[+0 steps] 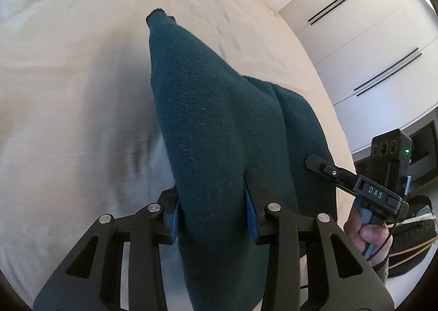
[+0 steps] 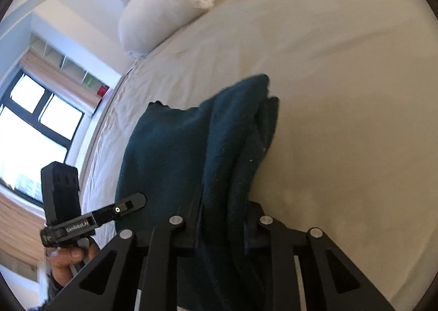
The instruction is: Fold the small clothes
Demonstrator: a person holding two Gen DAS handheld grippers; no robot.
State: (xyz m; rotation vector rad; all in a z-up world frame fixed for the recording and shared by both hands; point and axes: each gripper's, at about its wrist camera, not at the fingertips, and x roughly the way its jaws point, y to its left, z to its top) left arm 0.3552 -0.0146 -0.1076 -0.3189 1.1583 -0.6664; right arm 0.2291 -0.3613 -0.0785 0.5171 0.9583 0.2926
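Observation:
A dark teal knitted garment [image 1: 219,124] hangs above a cream bed sheet [image 1: 68,91], held up between both grippers. My left gripper [image 1: 212,201] is shut on a thick fold of the garment near its lower edge. My right gripper [image 2: 224,217] is shut on the bunched other side of the garment [image 2: 191,152]. The right gripper also shows at the right of the left wrist view [image 1: 323,165], against the cloth. The left gripper shows at the lower left of the right wrist view [image 2: 134,202]. The far end of the garment droops toward the sheet.
The cream bed [image 2: 342,91] fills both views. A white pillow [image 2: 161,9] lies at the head of the bed. White wardrobe doors [image 1: 369,37] stand beyond the bed edge. A window [image 2: 32,124] is at the left. A dark basket [image 1: 410,242] sits at the lower right.

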